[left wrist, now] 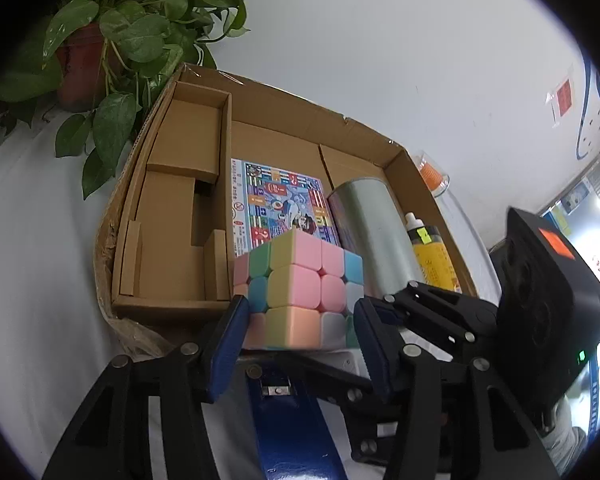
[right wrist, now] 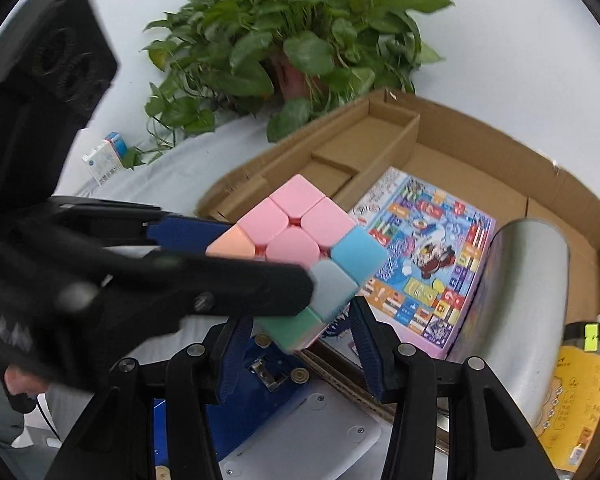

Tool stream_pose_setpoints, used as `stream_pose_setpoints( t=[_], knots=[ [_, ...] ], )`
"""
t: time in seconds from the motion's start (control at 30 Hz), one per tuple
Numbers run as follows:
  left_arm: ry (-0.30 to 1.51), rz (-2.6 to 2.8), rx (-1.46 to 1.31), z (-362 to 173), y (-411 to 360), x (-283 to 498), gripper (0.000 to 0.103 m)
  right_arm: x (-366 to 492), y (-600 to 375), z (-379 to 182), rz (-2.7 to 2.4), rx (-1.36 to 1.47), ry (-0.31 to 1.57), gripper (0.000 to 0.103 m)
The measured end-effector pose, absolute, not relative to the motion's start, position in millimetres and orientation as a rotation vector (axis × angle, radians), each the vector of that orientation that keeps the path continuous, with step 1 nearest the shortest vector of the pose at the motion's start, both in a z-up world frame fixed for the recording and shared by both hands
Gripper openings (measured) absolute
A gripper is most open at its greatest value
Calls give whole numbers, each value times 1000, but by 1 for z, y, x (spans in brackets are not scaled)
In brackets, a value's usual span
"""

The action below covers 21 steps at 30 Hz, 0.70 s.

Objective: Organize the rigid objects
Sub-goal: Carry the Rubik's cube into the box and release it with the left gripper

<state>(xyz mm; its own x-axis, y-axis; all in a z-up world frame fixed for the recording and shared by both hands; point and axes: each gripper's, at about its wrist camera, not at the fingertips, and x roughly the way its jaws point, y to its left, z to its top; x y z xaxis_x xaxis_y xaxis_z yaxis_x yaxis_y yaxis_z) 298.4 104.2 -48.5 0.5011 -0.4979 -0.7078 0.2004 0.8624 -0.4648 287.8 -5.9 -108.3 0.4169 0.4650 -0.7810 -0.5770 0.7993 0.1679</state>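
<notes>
White tablecloth [left wrist: 32, 260] underlies box [left wrist: 260, 96] (game board's [left wrist: 284, 204] print unreadable).

Pastel puzzle cube [left wrist: 298, 288]: pink, yellow, blue, mint. Brown cardboard box [left wrist: 300, 112]. Multicoloured flag-patterned board-game box [left wrist: 284, 204]. Silver cylinder [left wrist: 370, 232]. Yellow bottle [left wrist: 430, 256].

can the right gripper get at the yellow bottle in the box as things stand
Probably yes. The right gripper looks open with nothing in it, and the yellow bottle lies exposed in the cardboard box, uncovered. The silver can lies close beside it, so finger room on that side looks tight.
</notes>
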Motion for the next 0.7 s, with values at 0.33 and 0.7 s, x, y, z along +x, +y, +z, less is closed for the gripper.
stream_pose_setpoints(
  t=[0.33, 0.7],
  knots=[
    [961, -485, -332, -40, 98, 290, 44, 280, -13, -107, 602, -131, 944, 50],
    [963, -465, -308, -37, 104, 286, 44, 273, -16, -105, 641, -37, 951, 50]
  ],
)
